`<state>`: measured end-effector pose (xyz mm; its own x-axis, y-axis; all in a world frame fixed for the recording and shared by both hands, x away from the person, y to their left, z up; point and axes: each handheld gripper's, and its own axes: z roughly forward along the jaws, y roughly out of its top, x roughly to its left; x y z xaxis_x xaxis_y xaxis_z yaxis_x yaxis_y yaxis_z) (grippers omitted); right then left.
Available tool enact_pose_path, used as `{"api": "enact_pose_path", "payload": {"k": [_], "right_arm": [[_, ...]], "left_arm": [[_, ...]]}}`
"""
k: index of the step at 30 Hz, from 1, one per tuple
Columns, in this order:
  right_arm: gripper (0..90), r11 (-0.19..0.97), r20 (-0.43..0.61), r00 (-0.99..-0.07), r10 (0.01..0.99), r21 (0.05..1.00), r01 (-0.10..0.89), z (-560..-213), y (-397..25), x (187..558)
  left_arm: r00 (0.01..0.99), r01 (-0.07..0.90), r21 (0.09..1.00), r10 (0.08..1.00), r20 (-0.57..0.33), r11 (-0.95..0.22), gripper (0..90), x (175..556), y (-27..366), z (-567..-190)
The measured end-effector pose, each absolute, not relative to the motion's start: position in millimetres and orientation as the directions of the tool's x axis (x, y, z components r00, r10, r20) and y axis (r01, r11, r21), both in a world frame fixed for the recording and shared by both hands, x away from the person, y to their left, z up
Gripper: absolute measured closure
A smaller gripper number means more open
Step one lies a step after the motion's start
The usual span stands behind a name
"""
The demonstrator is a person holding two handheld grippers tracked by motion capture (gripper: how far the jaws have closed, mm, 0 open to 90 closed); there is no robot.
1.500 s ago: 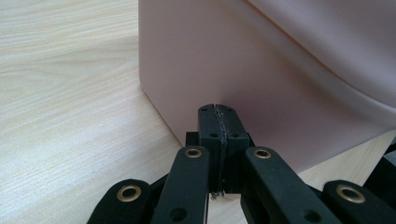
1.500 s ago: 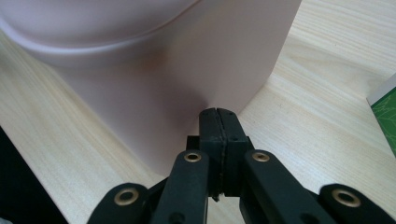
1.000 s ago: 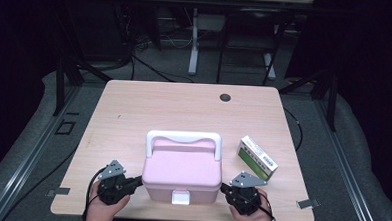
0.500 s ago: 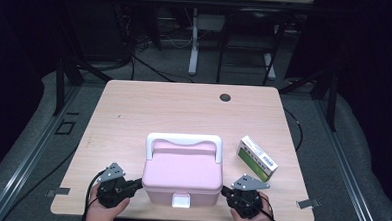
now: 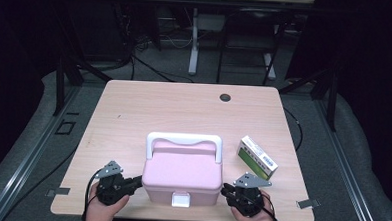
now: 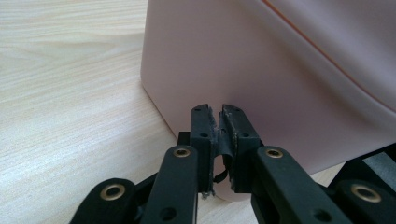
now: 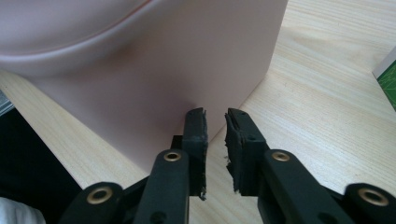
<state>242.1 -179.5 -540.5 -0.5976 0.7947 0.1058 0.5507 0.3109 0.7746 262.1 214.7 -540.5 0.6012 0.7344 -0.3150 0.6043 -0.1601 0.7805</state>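
A pink lidded box (image 5: 182, 172) with a white handle (image 5: 184, 139) and a white front latch (image 5: 181, 200) stands at the front middle of the wooden table (image 5: 184, 110). My left gripper (image 5: 140, 180) points at the box's left side. In the left gripper view its tips (image 6: 219, 112) are nearly together and rest against the pink wall (image 6: 280, 70). My right gripper (image 5: 224, 191) points at the box's right side. Its tips (image 7: 215, 116) have a narrow gap, hold nothing, and sit at the base of the pink wall (image 7: 163, 60).
A green and white carton (image 5: 257, 157) lies right of the pink box, and its corner (image 7: 387, 74) shows in the right gripper view. A dark round grommet (image 5: 225, 97) sits near the table's far edge. Bare wood stretches behind the box. Dark floor, cables and stands surround the table.
Both grippers and the pink box between them have shifted slightly toward the table's front edge. The carton has stayed put.
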Motion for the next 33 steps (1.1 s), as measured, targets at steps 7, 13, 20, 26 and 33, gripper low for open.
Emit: {"api": "enact_pose_path", "payload": {"k": [7, 13, 20, 26, 33], "right_arm": [[73.2, 0.3, 0.115, -0.603, 0.79, 0.785, 0.543, -538, -183, 245], [70.7, 0.297, 0.106, -0.597, 0.795, 0.79, 0.536, -536, -184, 244], [66.8, 0.287, 0.114, -0.597, 0.794, 0.795, 0.534, -534, -187, 245], [63.6, 0.284, 0.108, -0.597, 0.795, 0.803, 0.524, -531, -188, 245], [62.6, 0.265, 0.103, -0.581, 0.807, 0.816, 0.514, -525, -194, 242]], "left_arm": [[0.599, 0.604, 0.781, 0.737, -0.313, -0.159, 75.2, 264, 218, -539], [0.593, 0.604, 0.782, 0.742, -0.314, -0.152, 71.8, 265, 220, -538], [0.59, 0.6, 0.786, 0.746, -0.308, -0.15, 65.6, 266, 224, -535], [0.6, 0.588, 0.791, 0.746, -0.287, -0.169, 62.6, 265, 226, -532], [0.609, 0.575, 0.8, 0.743, -0.276, -0.174, 61.1, 264, 231, -525]]}}
